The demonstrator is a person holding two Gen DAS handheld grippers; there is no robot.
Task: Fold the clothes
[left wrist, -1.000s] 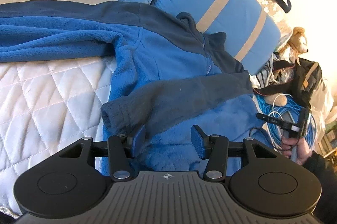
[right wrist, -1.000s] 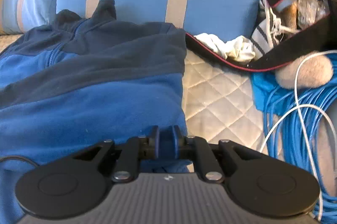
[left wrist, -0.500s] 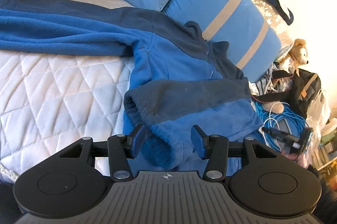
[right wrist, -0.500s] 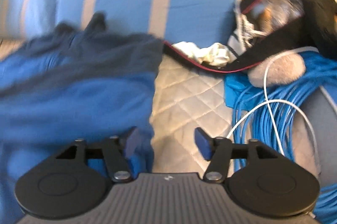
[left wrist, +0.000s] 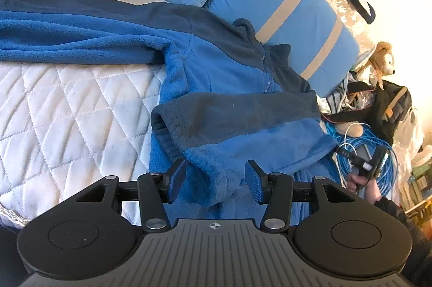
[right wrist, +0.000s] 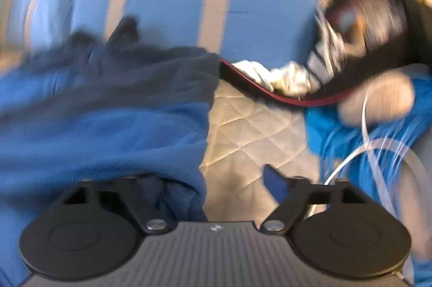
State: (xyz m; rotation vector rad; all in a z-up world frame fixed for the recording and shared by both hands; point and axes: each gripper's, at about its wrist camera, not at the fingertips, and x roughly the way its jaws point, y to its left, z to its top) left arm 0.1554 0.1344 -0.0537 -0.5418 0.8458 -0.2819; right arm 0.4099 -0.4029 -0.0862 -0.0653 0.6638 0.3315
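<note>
Left claw spread wide, pads apart, nothing clamped; folded sleeve end of the blue fleece jacket lying between and just below the fingers. Directly ahead of that claw, the sleeve laid across the jacket body, its dark cuff opening toward the left; beyond it, zip and dark collar pointing at two blue pillows with tan stripes. To the left of the claw, bare white quilted bed cover, and farther out the other sleeve stretched flat across it toward the left edge. To the right, a coil of blue cable, a dark bag, a plush bear behind them. Right claw also parted wide and gripping nothing; right finger visible over bare quilt, left finger hidden behind the jacket's blue edge, which drapes against that side. Right wrist view smeared by motion. Ahead of the right claw, a patch of quilt, then a dark red-edged strap and crumpled white cloth; to its right, blue cable loops and a white cord; a striped pillow at the back.
</note>
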